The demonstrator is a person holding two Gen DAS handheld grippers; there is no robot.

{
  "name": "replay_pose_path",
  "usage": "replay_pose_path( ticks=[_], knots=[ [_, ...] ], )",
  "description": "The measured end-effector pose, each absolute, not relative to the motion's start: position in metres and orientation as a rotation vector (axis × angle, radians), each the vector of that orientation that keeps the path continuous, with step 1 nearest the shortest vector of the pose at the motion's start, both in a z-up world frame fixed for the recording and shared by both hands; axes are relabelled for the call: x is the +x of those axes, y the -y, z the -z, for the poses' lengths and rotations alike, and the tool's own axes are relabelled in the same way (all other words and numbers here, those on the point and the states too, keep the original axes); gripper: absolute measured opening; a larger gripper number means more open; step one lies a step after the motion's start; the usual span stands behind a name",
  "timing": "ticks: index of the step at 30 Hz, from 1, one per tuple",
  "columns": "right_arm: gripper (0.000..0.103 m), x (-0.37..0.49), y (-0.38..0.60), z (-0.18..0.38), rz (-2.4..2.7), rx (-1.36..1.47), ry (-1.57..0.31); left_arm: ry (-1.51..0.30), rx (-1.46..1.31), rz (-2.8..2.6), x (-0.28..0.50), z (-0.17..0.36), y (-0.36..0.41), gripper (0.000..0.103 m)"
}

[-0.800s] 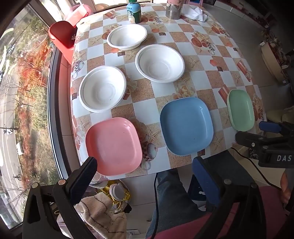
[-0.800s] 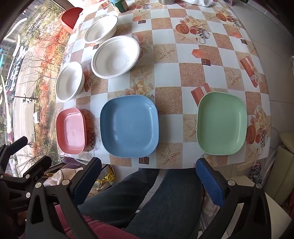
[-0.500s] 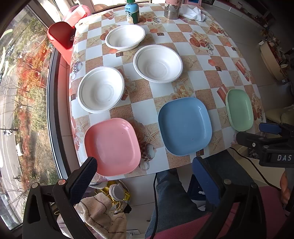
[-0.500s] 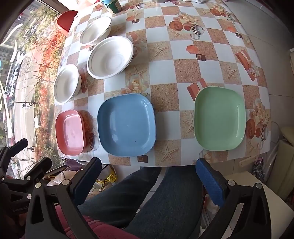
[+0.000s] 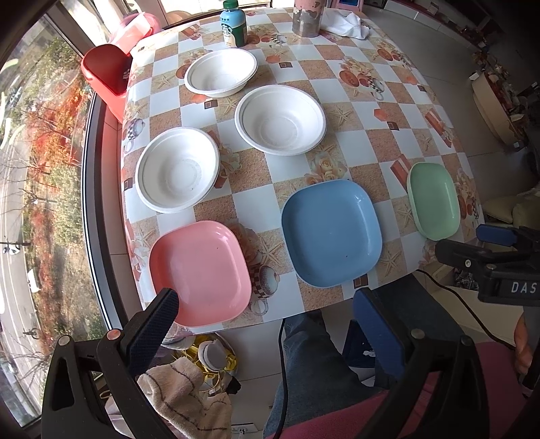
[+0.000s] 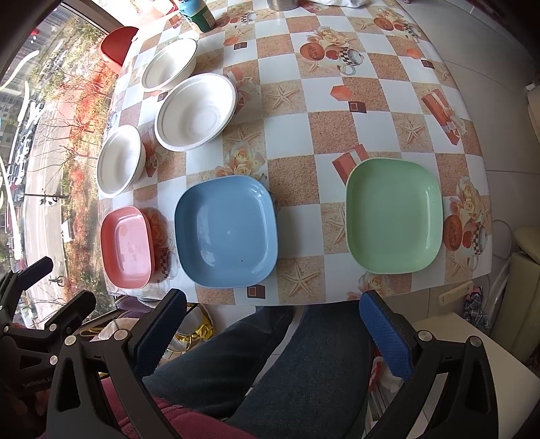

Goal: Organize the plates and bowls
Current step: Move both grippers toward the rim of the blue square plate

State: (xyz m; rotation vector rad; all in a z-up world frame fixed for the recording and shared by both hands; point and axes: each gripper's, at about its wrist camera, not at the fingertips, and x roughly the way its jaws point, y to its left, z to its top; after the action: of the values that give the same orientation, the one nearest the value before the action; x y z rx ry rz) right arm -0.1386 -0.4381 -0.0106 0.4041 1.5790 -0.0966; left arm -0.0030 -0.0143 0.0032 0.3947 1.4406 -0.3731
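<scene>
Three square plates lie in a row along the near table edge: pink (image 5: 200,272) (image 6: 126,248), blue (image 5: 332,233) (image 6: 226,233) and green (image 5: 433,199) (image 6: 394,216). Three white bowls sit behind them: near-left (image 5: 177,169) (image 6: 119,160), middle (image 5: 280,120) (image 6: 195,111) and far (image 5: 221,72) (image 6: 169,64). My left gripper (image 5: 266,310) is open and empty, just off the table edge below the pink and blue plates. My right gripper (image 6: 273,314) is open and empty, off the edge between the blue and green plates.
A green-capped bottle (image 5: 233,25) (image 6: 199,13), a metal cup (image 5: 308,17) and a white cloth (image 5: 347,23) stand at the table's far side. A red container (image 5: 106,71) sits off the left edge by the window. My lap lies below the table edge (image 6: 303,297).
Both grippers have moved slightly closer to the table, so the plates and bowls sit lower and larger in view. Nothing on the table has moved. Both stay open.
</scene>
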Motion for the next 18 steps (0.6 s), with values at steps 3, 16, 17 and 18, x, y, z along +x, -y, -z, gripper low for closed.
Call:
replay_pose_path(
  ticks=[3,16,17,18],
  knots=[
    [0.103,-0.1394,0.4400,0.0089,0.105,0.407,-1.571,-1.440,0.396,0.382,-0.0022,-0.0035,0.0157,0.103],
    [0.103,-0.1449,0.4456,0.0040,0.122,0.451,-1.555,-1.423,0.378,0.438,0.0015,-0.0062,0.0201,0.103],
    [0.103,-0.1454,0.4455,0.0038,0.122,0.454,-1.553,-1.430,0.377,0.445,0.0015,-0.0055,0.0197,0.103],
    [0.103,-0.1461,0.4450,0.0039,0.126,0.453,-1.555,-1.437,0.374,0.453,0.0014,-0.0045,0.0194,0.103]
  ],
)
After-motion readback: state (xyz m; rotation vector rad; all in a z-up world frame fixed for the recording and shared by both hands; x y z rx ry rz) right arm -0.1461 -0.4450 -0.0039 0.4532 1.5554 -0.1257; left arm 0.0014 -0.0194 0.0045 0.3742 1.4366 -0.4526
